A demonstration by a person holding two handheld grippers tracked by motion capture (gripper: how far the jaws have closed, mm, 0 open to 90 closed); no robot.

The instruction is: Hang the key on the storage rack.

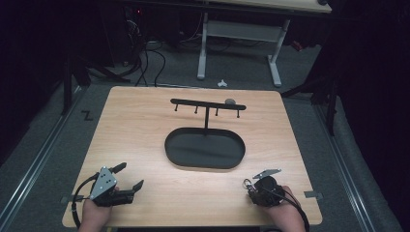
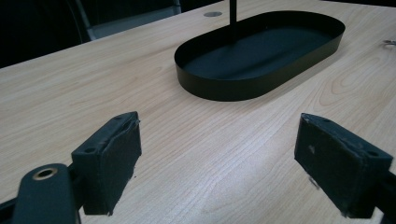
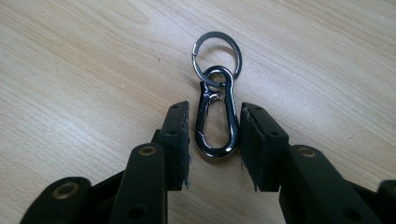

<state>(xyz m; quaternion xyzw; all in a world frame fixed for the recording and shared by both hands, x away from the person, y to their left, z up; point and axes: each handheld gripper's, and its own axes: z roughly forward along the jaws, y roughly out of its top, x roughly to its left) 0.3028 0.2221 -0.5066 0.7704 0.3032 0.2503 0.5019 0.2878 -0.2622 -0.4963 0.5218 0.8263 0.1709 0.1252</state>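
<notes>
A dark metal carabiner [image 3: 215,151] with a silver key ring [image 3: 216,33] hooked to its top lies flat on the wooden table. My right gripper [image 3: 215,109] points down at it with one pad on each side of the clip. Thin gaps show, so the pads do not press on it. In the high view this gripper [image 1: 255,187] is at the table's near right. At the near left, my left gripper [image 1: 131,175] is open wide over bare wood [image 2: 219,144] and holds nothing.
A black oval tray [image 1: 168,147] sits mid-table with its wall [image 2: 261,84] facing the left gripper. A thin post rises from its far rim to a bar with several hooks [image 1: 208,104]. A round grey grommet [image 1: 230,101] lies behind it. A desk frame stands beyond the table.
</notes>
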